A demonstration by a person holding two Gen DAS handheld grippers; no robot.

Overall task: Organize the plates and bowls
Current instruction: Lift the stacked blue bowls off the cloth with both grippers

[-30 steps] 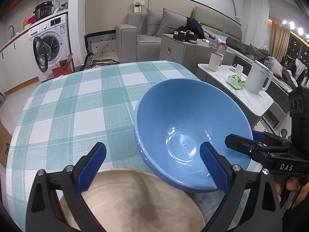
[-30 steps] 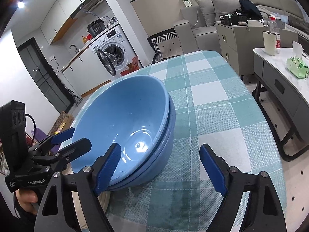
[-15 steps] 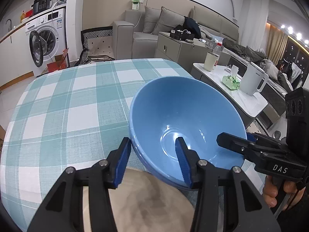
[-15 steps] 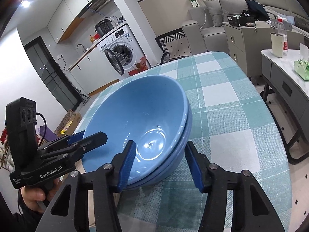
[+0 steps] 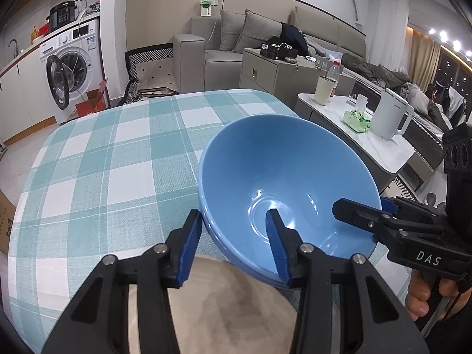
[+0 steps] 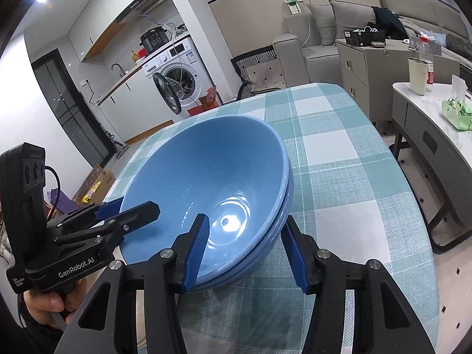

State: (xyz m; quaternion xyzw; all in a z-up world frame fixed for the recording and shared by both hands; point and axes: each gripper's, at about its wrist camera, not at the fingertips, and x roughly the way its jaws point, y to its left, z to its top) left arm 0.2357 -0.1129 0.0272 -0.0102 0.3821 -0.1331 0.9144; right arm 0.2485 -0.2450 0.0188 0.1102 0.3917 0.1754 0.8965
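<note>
Two blue bowls [image 5: 280, 171] [image 6: 212, 162] sit nested on the checked tablecloth [image 5: 103, 162]. My left gripper [image 5: 233, 215] straddles their near left rim, one pad outside and one inside, its jaws closing with the bowl wall pressed between them. My right gripper [image 6: 245, 219] clamps the opposite rim in the same way, with one finger inside the top bowl and one against the lower bowl's outer wall. Each gripper shows in the other's view: the right gripper [image 5: 361, 203] and the left gripper [image 6: 138, 206]. A beige plate [image 5: 224, 303] lies under my left gripper, partly hidden.
The table's curved right edge [image 6: 413, 183] drops to the floor. Beyond it stands a white side table [image 5: 368, 144] with a kettle [image 5: 389, 118], a cup and a green tissue pack. A washing machine [image 5: 70, 65] and a sofa are far behind.
Both grippers have gone from wide open to closed on the rims of the bowls, one on each side. The hands have barely shifted.
</note>
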